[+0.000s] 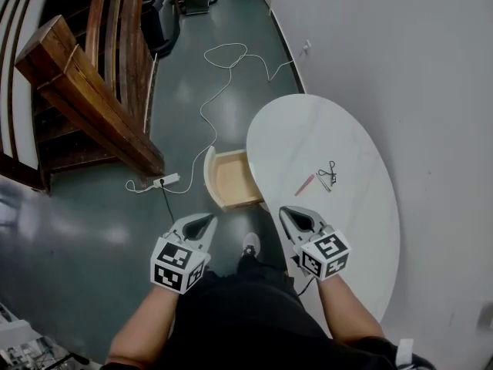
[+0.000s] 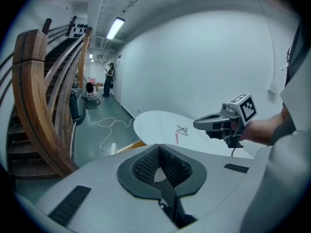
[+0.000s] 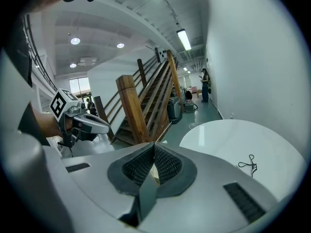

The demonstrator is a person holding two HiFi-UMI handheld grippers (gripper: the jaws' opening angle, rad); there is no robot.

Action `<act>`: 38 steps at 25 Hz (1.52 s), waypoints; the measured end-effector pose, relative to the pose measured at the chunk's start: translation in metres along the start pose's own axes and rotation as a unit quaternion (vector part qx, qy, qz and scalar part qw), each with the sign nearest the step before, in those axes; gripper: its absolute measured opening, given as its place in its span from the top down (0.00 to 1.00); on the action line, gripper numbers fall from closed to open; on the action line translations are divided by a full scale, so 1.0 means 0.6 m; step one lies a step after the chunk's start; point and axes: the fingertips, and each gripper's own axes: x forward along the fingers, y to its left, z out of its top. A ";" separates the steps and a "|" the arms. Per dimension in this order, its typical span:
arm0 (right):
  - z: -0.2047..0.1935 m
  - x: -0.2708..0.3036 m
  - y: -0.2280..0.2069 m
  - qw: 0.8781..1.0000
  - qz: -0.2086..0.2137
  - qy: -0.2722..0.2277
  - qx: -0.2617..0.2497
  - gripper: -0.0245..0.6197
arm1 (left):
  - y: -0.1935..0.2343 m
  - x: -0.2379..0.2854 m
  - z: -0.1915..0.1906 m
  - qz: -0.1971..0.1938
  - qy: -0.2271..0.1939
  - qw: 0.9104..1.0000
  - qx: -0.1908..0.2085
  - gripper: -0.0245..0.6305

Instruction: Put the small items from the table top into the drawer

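two items lie mid-way on the white table: one pink stick beside one black wire piece. one drawer open at its left edge. left gripper and right gripper closed, empty.

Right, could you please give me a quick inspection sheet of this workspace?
Surface: white oval table, mostly bare.
Job's things: pink stick and black wire item lie close together on the table; wooden drawer open, looks empty.
Clutter: nothing seen.
Grippers: left gripper and right gripper both shut, empty, clear of the items.
Cables: white cord runs over the floor to a power strip.
Surroundings: wooden staircase, white wall.
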 end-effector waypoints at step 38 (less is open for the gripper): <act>-0.249 0.124 -0.353 0.908 -0.291 0.196 0.228 0.82 | 0.196 0.198 0.099 -0.084 0.065 0.992 0.060 0.94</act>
